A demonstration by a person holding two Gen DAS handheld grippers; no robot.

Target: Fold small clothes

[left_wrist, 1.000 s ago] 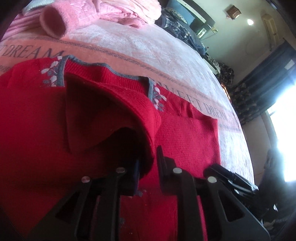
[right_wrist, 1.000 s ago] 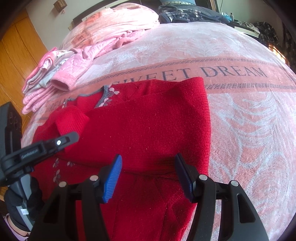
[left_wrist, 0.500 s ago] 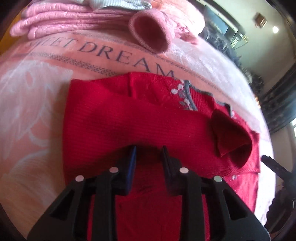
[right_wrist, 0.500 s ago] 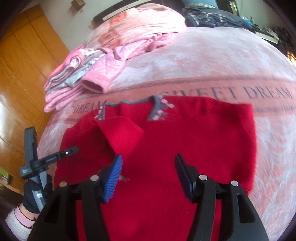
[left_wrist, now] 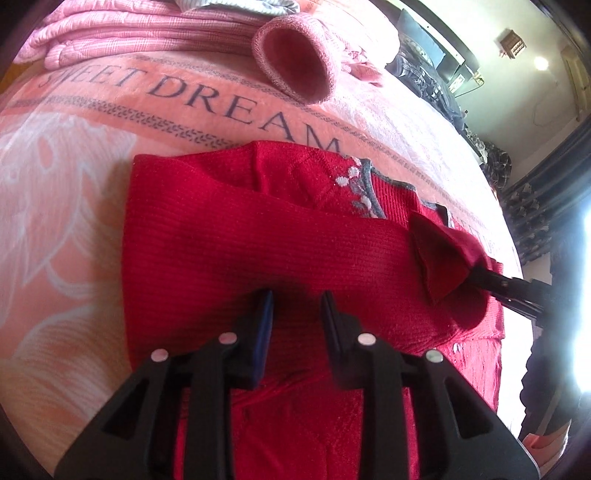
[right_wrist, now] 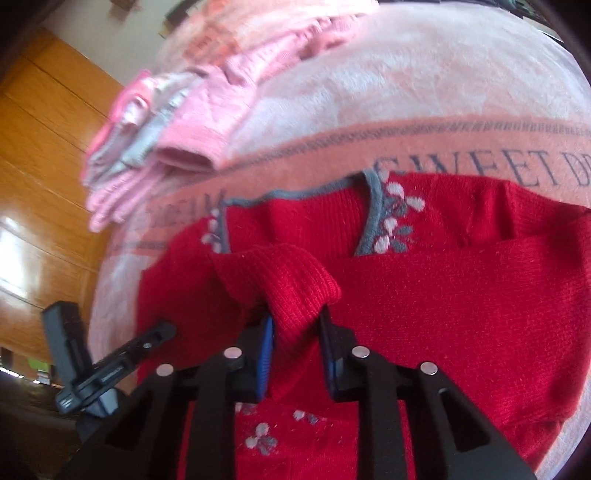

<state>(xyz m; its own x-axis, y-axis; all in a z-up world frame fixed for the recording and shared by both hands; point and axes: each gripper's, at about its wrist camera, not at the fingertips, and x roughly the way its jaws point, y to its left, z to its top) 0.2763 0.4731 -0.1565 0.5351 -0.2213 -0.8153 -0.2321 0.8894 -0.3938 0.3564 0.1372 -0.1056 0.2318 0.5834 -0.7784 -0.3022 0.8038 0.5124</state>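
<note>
- Cuff [right_wrist: 291, 284] of the red sweater [right_wrist: 461, 314], pinched in the right gripper [right_wrist: 295, 332], crosses the chest for folding.
- Left gripper [left_wrist: 297, 314], at 6 o'clock, hovers parted and empty.

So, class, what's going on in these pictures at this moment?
A person is folding a small red sweater on a pink blanket printed "SWEET DREAM". The right hand-held gripper is shut on the cuff of a sleeve laid across the sweater's front. The left hand-held gripper is open above the sweater, holding nothing. A pile of pink clothes lies behind.
</note>
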